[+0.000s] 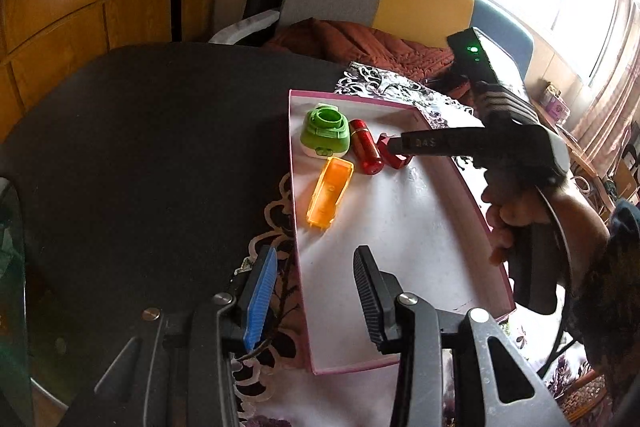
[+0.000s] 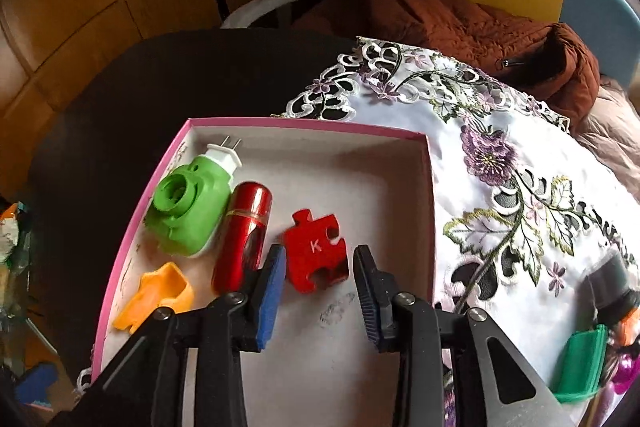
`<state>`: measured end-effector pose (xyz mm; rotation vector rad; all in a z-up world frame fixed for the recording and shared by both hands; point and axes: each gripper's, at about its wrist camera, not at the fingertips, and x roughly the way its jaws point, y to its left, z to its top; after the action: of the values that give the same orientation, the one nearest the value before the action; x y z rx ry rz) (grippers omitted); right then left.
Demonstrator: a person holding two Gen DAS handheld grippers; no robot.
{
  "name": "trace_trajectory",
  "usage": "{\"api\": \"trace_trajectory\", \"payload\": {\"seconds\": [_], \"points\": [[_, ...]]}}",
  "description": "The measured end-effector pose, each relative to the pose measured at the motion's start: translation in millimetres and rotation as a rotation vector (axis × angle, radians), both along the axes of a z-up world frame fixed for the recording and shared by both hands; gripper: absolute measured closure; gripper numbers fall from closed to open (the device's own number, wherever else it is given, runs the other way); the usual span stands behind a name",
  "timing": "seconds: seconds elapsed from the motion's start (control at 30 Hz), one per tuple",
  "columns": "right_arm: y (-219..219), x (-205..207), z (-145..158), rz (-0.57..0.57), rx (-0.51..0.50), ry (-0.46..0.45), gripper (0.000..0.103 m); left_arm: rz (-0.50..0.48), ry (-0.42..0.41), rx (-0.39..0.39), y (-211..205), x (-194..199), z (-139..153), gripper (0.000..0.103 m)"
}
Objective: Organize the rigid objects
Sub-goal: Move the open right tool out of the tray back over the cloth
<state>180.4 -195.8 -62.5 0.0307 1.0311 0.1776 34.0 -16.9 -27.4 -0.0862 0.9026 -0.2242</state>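
Just above puzzle piece (image 2: 315,251), right gripper (image 2: 320,281) gapes (empty).

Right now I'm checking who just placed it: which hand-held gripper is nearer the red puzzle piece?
Right. The right hand-held gripper hovers directly at the red puzzle piece, jaws apart; the left hand-held gripper sits back near the box's closer end.

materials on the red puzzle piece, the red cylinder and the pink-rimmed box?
Red puzzle piece: looks like painted wood or hard plastic, satin red with a white K; thick flat edges, can't say which.
Red cylinder: glossy metallic-looking red with bright streak reflections and a gold band; metal or lacquered plastic.
Pink-rimmed box: likely cardboard, matte white inside, thin straight walls.
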Motion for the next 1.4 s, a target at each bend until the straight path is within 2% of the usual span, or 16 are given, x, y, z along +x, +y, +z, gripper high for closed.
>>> {"api": "trace_trajectory", "payload": {"seconds": [0.27, 0.63, 0.87, 1.1, 1.27, 1.4], "points": [[-2, -25, 19, -0.004, 0.033, -0.066, 0.054, -0.004, -0.020, 0.014, -5, -6, 7, 0.063], [-9, -61, 44, -0.010, 0.036, -0.163, 0.045, -0.027, -0.041, 0.028, -12, -15, 15, 0.063], [-28, -82, 56, -0.028, 0.023, -0.210, 0.028, -0.045, -0.044, 0.040, -18, -19, 17, 0.063], [-75, -99, 70, -0.114, 0.029, -0.247, 0.019, -0.070, -0.043, 0.059, -29, -20, 17, 0.063], [-122, -110, 84, -0.207, 0.015, -0.281, 0.018, -0.103, -0.041, 0.078, -41, -22, 16, 0.063], [-172, -123, 96, -0.322, -0.017, -0.335, 0.018, -0.137, -0.040, 0.090, -53, -22, 17, 0.063]]}}
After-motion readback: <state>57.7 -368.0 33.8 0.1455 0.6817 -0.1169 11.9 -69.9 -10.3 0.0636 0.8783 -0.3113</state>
